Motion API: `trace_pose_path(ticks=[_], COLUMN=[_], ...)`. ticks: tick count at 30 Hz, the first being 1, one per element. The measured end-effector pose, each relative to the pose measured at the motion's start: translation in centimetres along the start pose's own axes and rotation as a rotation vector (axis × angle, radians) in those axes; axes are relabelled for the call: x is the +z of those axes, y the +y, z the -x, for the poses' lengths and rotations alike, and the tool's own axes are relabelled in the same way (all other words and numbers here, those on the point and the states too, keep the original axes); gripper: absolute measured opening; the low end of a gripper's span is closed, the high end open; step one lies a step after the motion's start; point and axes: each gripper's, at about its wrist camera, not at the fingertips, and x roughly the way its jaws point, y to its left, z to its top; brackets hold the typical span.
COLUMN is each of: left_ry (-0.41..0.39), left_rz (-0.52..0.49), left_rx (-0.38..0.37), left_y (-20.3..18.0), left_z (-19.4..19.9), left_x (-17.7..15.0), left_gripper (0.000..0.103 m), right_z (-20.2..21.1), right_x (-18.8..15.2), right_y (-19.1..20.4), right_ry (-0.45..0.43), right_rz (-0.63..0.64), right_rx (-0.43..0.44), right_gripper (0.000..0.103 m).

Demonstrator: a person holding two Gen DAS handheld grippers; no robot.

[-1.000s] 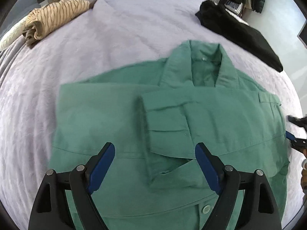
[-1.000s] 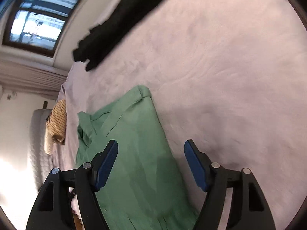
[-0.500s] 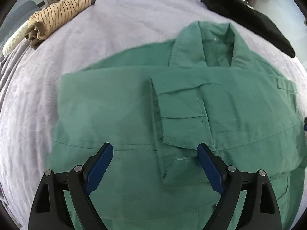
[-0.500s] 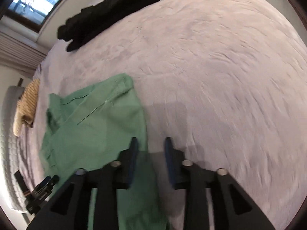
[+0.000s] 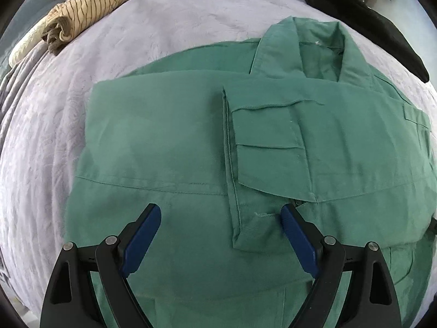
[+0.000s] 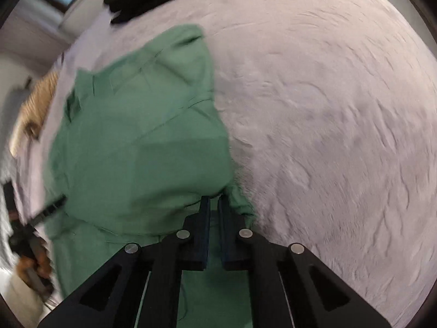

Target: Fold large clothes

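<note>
A big bed (image 5: 191, 13) with a pale cover fills both views. On it lies a green shirt (image 5: 169, 142), spread flat with its collar (image 5: 316, 46) at the far end. Both sleeves look folded in across the front, and one cuff (image 5: 251, 232) lies on top near the middle. A black piece of clothing (image 5: 363, 19) rests past the collar, and a striped one (image 5: 90, 2) is rolled up at the far left.

The next step is likely folding the shirt up toward the collar. To do it well, both hands should grab the cloth at matching spots, lift together, and lay it down smooth so the sleeves stay tucked in.

The left gripper (image 5: 218, 235) hangs over the shirt with its jaws spread wide, and it holds nothing. The right gripper (image 6: 213, 205) has just been closing; its jaws are now pressed together at the right edge of the shirt and seem to pinch the cloth there.
</note>
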Motion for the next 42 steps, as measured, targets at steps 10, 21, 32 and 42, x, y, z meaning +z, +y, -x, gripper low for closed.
trace_pose_path(ticks=[10,21,32,42], left_ry=[0.024,0.048,0.084,0.120], left_rz=[-0.007,0.014,0.088,0.079], left_rx=[0.018,0.022,0.005,0.016], left_y=[-0.9,-1.7,-0.2,0.0], left_z=[3.3,5.7,7.7,10.2], left_x=[-2.7,-5.9,-9.0,-11.5], left_gripper=[0.090,0.090,0.103,0.103], right_z=[3.1,3.2,4.1,6.4], right_x=[-2.7,-4.5,-5.0,-6.0], right_y=[1.2,2.7,4.9,6.4], right_ry=[0.034,0.093,0.137,0.141], right_rz=[0.005,0.053,0.100,0.120], right_rx=[0.030,0.038,0.052,0.043], right_gripper=[0.010,0.010,0.010,0.072])
